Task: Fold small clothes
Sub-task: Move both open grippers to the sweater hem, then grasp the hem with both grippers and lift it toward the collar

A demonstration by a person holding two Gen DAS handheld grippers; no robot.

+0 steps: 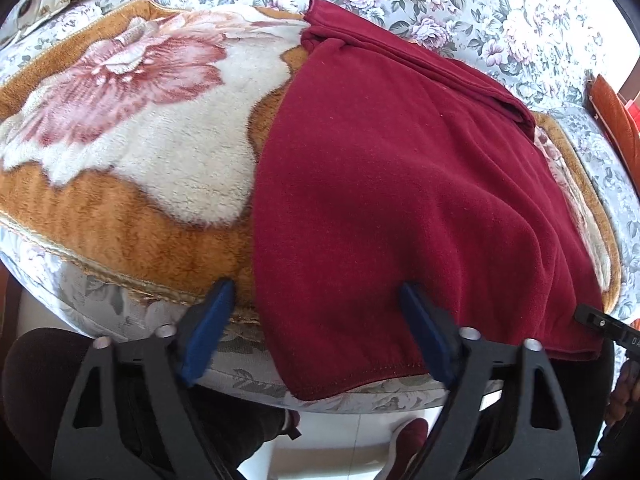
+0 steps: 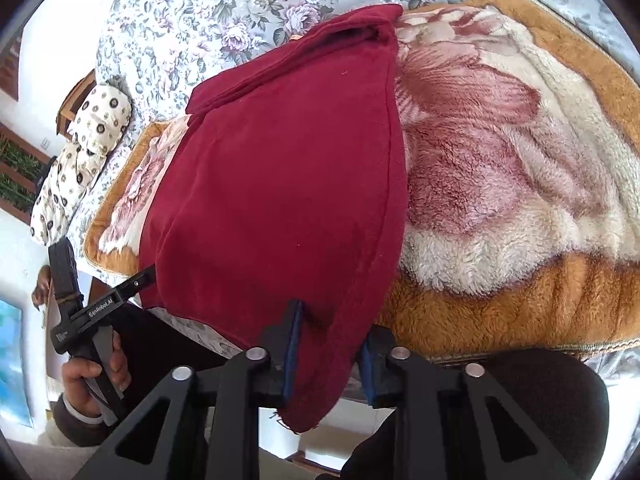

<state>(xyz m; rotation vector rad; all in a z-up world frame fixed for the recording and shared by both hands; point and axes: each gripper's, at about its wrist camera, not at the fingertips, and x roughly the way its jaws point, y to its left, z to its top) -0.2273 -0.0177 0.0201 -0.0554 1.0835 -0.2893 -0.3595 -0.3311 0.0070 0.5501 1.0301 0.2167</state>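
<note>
The left gripper (image 1: 316, 300) stands wide open at the near edge of the bed, one blue finger (image 1: 208, 320) over the blanket's border, the other resting against the red cloth (image 1: 400, 184) without pinching it. The right gripper (image 2: 332, 344) has its fingers drawn close together on the cloth's hanging corner — the fabric runs down between the blue pads and spills below them, so it is gripped there. The red cloth itself lies folded in layers across a plush blanket (image 1: 132, 128) with a big pink flower on an orange-brown ground, its near hem drooping over the mattress edge. Under the blanket is a flowered bedspread (image 1: 460, 4) in grey and lilac. In the right wrist view a spotted pillow (image 2: 84, 152) sits at the far left of the bed, and the person's hand (image 2: 96, 376) wraps the handle of the other gripper beside a white wall.
</note>
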